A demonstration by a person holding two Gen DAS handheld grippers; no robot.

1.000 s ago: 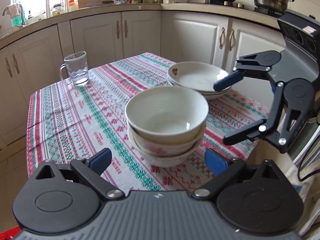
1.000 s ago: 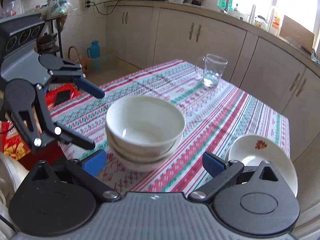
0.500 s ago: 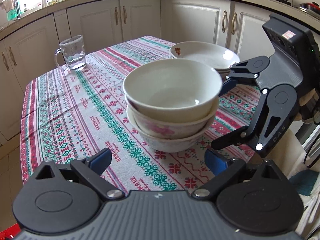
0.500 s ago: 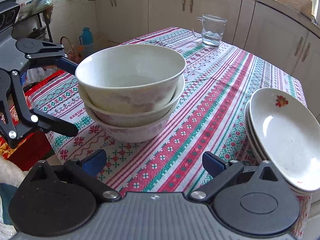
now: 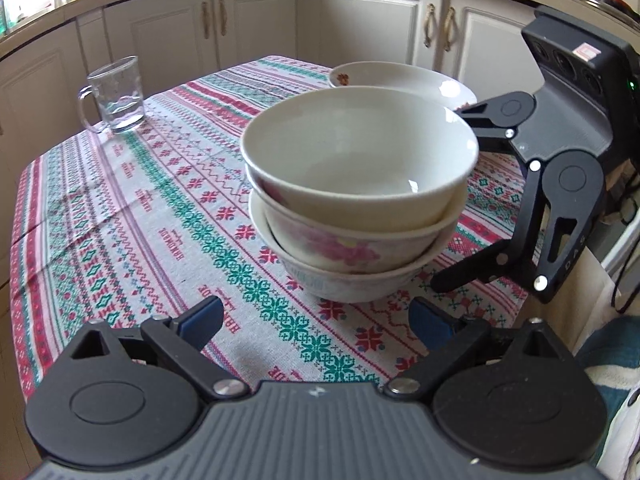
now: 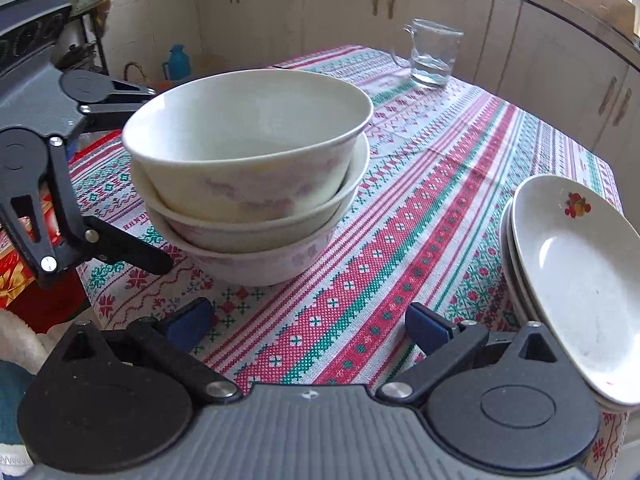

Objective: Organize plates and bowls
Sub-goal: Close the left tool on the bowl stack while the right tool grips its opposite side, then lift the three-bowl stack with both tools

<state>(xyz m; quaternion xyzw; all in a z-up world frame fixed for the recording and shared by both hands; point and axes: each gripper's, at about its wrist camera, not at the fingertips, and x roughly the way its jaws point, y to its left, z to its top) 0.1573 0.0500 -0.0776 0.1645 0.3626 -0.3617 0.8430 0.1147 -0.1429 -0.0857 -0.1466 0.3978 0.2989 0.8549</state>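
Note:
A stack of three white bowls (image 5: 356, 200) with pink flowers stands on the patterned tablecloth (image 5: 120, 216); it also shows in the right wrist view (image 6: 248, 176). A stack of white plates (image 6: 572, 268) lies near the table's edge, seen behind the bowls in the left wrist view (image 5: 400, 76). My left gripper (image 5: 316, 316) is open and empty, just short of the bowls. My right gripper (image 6: 308, 324) is open and empty, its jaws close before the bowls, with the plates to its right. Each gripper appears in the other's view beside the bowls.
A glass mug (image 5: 116, 96) with a little water stands at the table's far side, also in the right wrist view (image 6: 432, 56). White kitchen cabinets (image 5: 248, 28) surround the table. A blue jug (image 6: 174, 62) stands on the floor.
Both grippers have come lower and closer to the bowl stack, which now looms larger in both views. Both stay open.

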